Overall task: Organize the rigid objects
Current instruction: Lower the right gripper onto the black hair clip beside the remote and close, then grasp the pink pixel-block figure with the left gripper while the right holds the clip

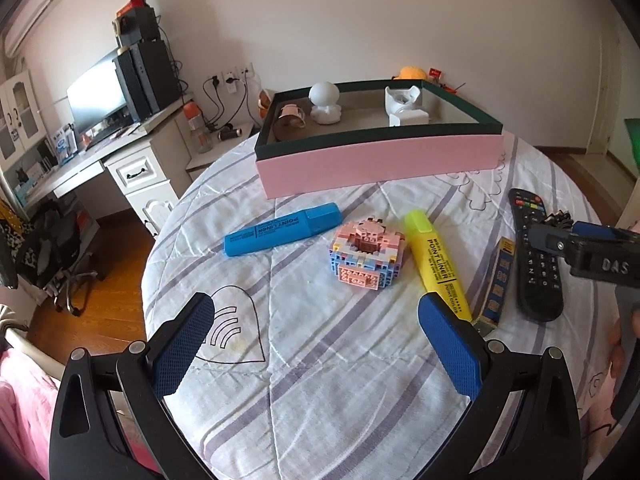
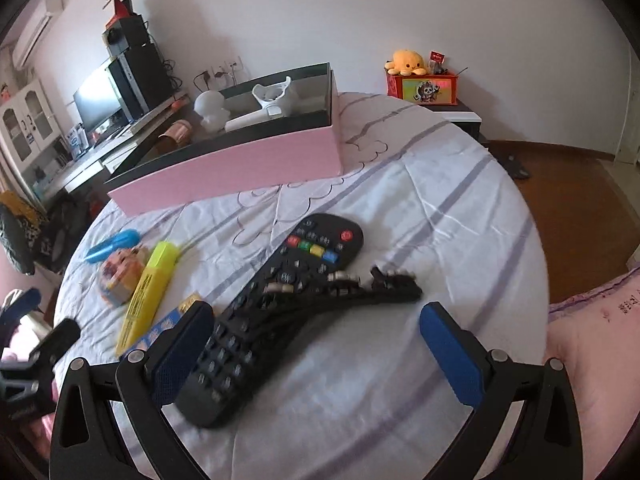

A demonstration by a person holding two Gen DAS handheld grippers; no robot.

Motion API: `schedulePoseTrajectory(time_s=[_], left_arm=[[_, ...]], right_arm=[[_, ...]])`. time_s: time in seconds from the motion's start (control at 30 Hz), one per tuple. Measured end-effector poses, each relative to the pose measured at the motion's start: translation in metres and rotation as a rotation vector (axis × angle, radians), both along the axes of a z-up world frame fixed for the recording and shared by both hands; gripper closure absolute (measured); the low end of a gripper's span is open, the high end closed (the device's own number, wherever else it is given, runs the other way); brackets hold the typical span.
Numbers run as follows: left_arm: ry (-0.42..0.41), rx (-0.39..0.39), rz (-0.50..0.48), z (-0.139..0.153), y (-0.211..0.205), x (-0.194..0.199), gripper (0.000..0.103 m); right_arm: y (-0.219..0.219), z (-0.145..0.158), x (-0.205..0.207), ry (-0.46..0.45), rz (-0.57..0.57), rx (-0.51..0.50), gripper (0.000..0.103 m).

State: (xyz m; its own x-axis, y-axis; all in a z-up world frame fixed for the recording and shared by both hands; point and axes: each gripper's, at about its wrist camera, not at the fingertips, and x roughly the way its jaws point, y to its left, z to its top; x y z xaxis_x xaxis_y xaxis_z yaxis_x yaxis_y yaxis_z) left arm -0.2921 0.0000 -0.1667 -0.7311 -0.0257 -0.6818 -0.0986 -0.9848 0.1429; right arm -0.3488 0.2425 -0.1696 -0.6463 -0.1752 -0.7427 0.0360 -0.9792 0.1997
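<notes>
On the striped bedsheet lie a blue highlighter (image 1: 280, 230), a pastel brick model (image 1: 366, 254), a yellow highlighter (image 1: 434, 260), a small blue-and-yellow box (image 1: 498, 280) and a black remote (image 1: 534, 256). My left gripper (image 1: 316, 320) is open and empty, short of the brick model. My right gripper (image 2: 316, 316) is open over the remote (image 2: 280, 300), whose near end lies by the left finger. A black ridged strip (image 2: 384, 284) lies across the remote. Behind stands a pink box (image 1: 376, 160) holding a white figurine (image 1: 325, 102) and a white sculpted piece (image 1: 404, 106).
The bed drops off to a wooden floor (image 1: 112, 280) on the left and far right. A desk with a monitor (image 1: 100, 96) stands at the back left. A red box with a yellow plush (image 2: 408, 62) sits on a side table behind the bed.
</notes>
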Motion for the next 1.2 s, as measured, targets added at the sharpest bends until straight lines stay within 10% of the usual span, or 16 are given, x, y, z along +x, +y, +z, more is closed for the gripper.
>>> schedulePoseTrajectory(time_s=[0.57, 0.97, 1.2], left_arm=[[-0.042, 0.014, -0.003, -0.015, 0.003, -0.021, 0.000], [-0.089, 0.178, 0.053, -0.024, 0.004, -0.066, 0.001], [-0.139, 0.141, -0.002, -0.036, 0.011, -0.078, 0.031]], right_arm=[[0.023, 0.002, -0.011, 0.048, 0.073, -0.003, 0.010], [0.025, 0.002, -0.018, 0.039, 0.081, 0.000, 0.010], [0.027, 0.000, -0.024, 0.030, 0.090, -0.009, 0.010]])
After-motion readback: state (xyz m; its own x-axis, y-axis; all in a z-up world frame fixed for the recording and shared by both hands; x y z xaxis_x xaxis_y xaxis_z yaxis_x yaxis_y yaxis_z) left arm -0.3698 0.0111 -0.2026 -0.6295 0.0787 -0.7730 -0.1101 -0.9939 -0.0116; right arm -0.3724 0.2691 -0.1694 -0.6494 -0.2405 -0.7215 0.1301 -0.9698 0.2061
